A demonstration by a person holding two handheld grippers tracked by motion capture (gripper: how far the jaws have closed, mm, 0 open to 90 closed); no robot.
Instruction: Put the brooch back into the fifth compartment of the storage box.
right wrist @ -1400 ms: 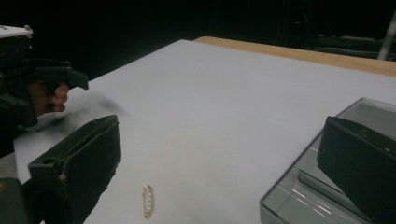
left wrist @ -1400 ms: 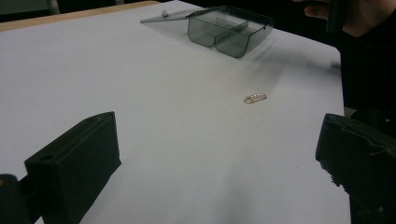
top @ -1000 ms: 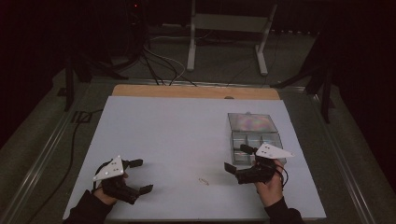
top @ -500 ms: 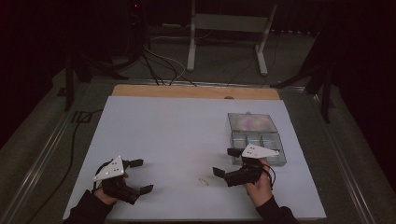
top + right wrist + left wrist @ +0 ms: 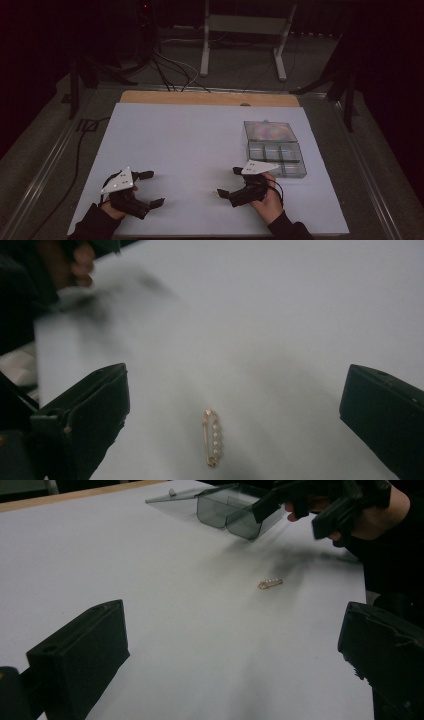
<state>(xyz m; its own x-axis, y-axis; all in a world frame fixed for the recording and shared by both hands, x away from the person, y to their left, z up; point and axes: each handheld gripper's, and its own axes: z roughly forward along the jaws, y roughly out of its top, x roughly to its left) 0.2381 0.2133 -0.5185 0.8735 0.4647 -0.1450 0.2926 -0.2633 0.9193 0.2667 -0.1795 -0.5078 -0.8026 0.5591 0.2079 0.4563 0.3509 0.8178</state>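
Right gripper (image 5: 229, 181) hovers low over the white desk (image 5: 190, 140), fingers (image 5: 82, 410) spread wide, nothing between them. A small gold safety pin (image 5: 212, 444) set with a row of pale beads lies flat on the desk, between the fingers in the right gripper view and apart from both. From the left gripper view the pin (image 5: 270, 583) sits alone on the bare surface, with the right gripper (image 5: 320, 502) above and beyond it.

Progress, as I judge it: the pick-up is not yet made. Approach looks lined up; closing on the pin, lifting, and carrying it to the box all remain.

Left gripper (image 5: 150, 189) rests near the desk's front edge, well apart from the pin, fingers (image 5: 80, 652) apart, empty.

Container: clear plastic compartment box (image 5: 278, 156) beside the right hand, lid (image 5: 269, 131) swung open and lying flat behind it. Several compartments; I cannot tell whether any holds something.
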